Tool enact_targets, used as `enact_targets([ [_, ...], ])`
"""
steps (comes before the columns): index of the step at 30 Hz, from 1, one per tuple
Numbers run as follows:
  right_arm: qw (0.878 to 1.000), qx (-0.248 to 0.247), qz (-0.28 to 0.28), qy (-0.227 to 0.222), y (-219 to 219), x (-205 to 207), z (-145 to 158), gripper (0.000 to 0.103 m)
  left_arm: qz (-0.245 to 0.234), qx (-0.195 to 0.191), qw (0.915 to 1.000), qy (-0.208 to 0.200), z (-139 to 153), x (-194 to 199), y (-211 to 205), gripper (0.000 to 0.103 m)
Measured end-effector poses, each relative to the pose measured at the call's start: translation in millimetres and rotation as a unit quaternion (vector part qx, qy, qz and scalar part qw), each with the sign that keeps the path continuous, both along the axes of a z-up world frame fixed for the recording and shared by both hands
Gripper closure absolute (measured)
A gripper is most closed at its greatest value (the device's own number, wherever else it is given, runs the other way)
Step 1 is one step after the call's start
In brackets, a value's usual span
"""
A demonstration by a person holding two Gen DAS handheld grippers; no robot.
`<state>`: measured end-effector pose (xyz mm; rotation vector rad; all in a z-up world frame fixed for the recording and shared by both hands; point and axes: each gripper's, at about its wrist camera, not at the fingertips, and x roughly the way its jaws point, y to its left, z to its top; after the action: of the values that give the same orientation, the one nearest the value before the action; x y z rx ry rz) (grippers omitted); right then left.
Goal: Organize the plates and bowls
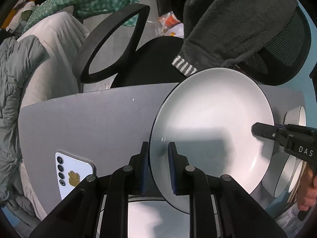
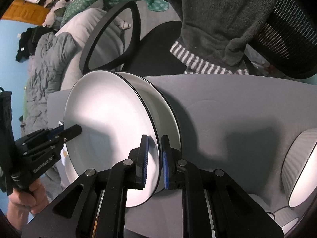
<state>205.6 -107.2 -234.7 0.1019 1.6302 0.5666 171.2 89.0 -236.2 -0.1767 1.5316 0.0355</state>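
Both hand-held grippers are clamped on the same white plate [image 1: 212,130], one on each side of its rim. Left hand-held gripper [image 1: 158,164] pads pinch the rim edge; right hand-held gripper [image 2: 155,158] does the same on the opposite side. The plate is held tilted on edge above the grey bench [image 1: 89,119], just in front of a second plate [image 2: 164,107]. Ribbed white bowl [image 2: 299,166] sits near the bench's right edge. Phone [image 1: 73,174] lies near the left edge. Office chair [image 1: 138,67] stands behind the bench.
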Motion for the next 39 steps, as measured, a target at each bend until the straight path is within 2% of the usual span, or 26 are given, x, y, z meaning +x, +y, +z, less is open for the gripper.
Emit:
enact_targets([
  [2,1.000,-0.004,-0.002,0.003,-1.1,0.6,-2.6,0.090,-0.005,-0.005,1.0000,-0.003,0.6,0.5,-1.9,0.085],
  [7,1.000,-0.019,-0.006,0.010,-3.9,2.0,-3.2,0.089,-0.024,0.010,0.9996,-0.004,-0.3,0.9,-9.8,0.085],
  [12,1.000,-0.021,0.000,0.017,-1.1,0.7,-1.8,0.081,-0.036,0.013,0.9992,-0.007,1.7,-2.3,-10.9,0.084],
  [13,1.000,-0.021,-0.001,0.020,-1.1,0.4,-1.2,0.080,-0.036,0.011,0.9992,-0.008,2.3,-3.2,-10.2,0.082],
  [16,0.999,-0.013,-0.002,0.029,-0.2,-1.0,1.1,0.069,-0.037,0.009,0.9992,-0.015,4.6,-5.9,-8.6,0.074],
  [19,0.999,-0.020,-0.007,0.033,0.0,-2.5,3.7,0.067,-0.039,0.002,0.9990,-0.021,8.8,-9.5,-6.3,0.072],
  [21,0.999,-0.020,-0.011,0.037,0.0,-3.7,4.6,0.065,-0.039,-0.002,0.9989,-0.025,11.5,-12.6,-4.3,0.063],
  [26,0.998,-0.027,-0.022,0.048,-0.4,-7.0,7.1,0.062,-0.037,-0.021,0.9986,-0.031,17.5,-21.8,2.8,0.055],
  [28,0.998,-0.041,-0.019,0.038,0.4,-9.7,11.3,0.053,-0.035,-0.030,0.9983,-0.037,20.8,-26.3,6.4,0.050],
  [29,0.998,-0.052,-0.018,0.029,0.4,-10.9,13.5,0.044,-0.034,-0.034,0.9981,-0.039,22.5,-28.4,7.9,0.049],
  [31,0.998,-0.060,-0.014,0.009,0.1,-13.7,18.5,0.043,-0.032,-0.042,0.9977,-0.042,24.7,-33.4,12.1,0.049],
  [37,0.998,-0.062,-0.016,-0.003,-4.5,-26.9,22.5,0.043,-0.042,-0.044,0.9969,-0.050,31.3,-50.3,27.7,0.049],
  [39,0.998,-0.055,-0.018,-0.008,-4.9,-36.5,26.0,0.043,-0.047,-0.041,0.9968,-0.050,31.9,-57.4,35.4,0.044],
])
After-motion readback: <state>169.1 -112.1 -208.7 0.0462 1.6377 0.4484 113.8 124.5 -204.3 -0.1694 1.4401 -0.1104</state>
